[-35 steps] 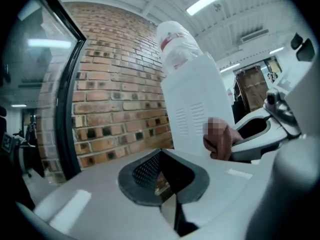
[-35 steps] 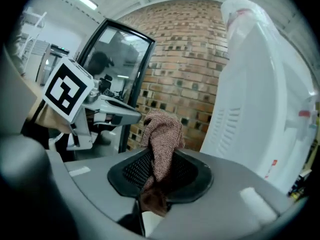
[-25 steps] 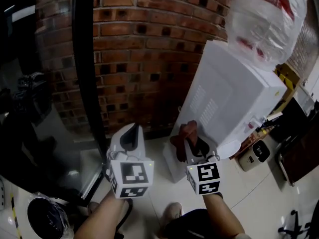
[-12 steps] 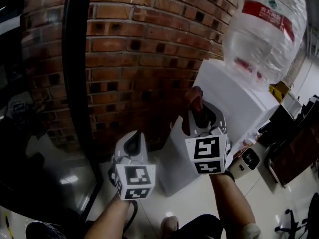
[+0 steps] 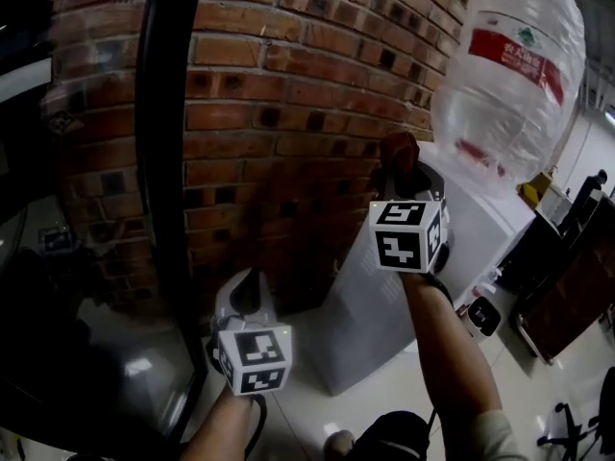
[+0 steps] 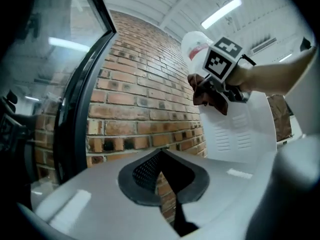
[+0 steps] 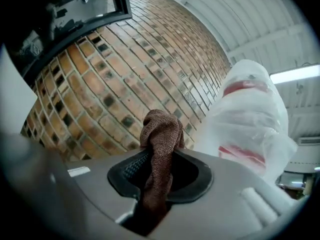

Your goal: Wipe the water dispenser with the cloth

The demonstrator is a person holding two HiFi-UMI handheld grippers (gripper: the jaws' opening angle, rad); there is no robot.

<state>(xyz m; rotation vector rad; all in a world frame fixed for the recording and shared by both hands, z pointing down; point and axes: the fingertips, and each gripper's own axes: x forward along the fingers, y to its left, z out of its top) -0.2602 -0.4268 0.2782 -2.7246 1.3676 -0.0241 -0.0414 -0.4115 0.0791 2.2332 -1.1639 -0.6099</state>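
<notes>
Right claw (image 7: 159, 156) pinches a nubby, bunched brown cloth (image 7: 161, 128).

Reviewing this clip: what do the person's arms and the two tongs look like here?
The left tongs and right tongs have pale grey shells with black ribbed pads inside. Each carries a white cube with black square markers: left cube, right cube. The forearms are bare; a dark band circles the right wrist, and a dark cord loops under the left cube.
</notes>
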